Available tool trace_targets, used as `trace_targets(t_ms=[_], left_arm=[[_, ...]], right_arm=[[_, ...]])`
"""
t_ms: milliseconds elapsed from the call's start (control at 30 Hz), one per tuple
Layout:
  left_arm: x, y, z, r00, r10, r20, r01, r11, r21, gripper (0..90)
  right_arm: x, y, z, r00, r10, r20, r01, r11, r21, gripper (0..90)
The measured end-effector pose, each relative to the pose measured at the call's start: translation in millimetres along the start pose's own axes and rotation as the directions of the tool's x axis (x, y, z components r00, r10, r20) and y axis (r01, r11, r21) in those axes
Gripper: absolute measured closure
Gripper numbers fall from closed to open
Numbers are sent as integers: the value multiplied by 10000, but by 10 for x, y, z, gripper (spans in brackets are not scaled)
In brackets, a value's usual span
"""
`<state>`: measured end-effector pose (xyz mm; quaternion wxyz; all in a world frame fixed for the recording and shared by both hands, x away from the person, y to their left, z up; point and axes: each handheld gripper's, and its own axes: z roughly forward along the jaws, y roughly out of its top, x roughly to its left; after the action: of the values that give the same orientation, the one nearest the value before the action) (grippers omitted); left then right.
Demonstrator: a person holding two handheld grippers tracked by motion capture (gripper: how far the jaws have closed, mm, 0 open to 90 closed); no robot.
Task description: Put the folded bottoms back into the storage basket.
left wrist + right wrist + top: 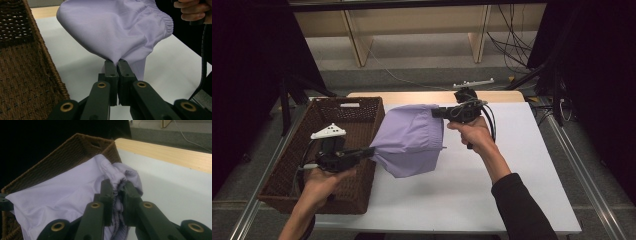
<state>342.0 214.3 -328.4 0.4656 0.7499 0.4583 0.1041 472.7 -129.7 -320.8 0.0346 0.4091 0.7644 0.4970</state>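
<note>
High view
- Lavender fabric garment with gathered elastic edge [409,140]: suspended above white tabletop [512,165], stretched between both grippers, just right of basket.
- Left gripper [371,151]: jaws clamped on lower left corner of garment; held over basket's right wall.
- Right gripper [435,113]: jaws clamped on upper right edge of garment, near table's far side.
- Dark brown rectangular wicker basket [292,160]: at table's left edge.

Left gripper view
- Left gripper [116,61]: jaws pressed together, pinching a fold of lavender garment [115,27].
- Wicker basket [22,75]: to left of jaws.
- Hand [192,10]: at upper right, wrapped around a black handle.

Right gripper view
- Right gripper [116,185]: jaws closed on bunched elastic hem of garment [57,197].
- Basket [75,152]: behind and beside garment.
- Pale wooden strip [162,152]: along table's far edge.
</note>
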Motion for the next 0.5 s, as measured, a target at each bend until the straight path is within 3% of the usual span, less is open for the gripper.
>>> trace_targets(t_ms=[500], left_arm=[[218, 51, -237, 9997, -211, -107, 208, 9995, -254, 879]], right_arm=[[184, 184, 178, 9996, -245, -134, 246, 9997, 53, 817]])
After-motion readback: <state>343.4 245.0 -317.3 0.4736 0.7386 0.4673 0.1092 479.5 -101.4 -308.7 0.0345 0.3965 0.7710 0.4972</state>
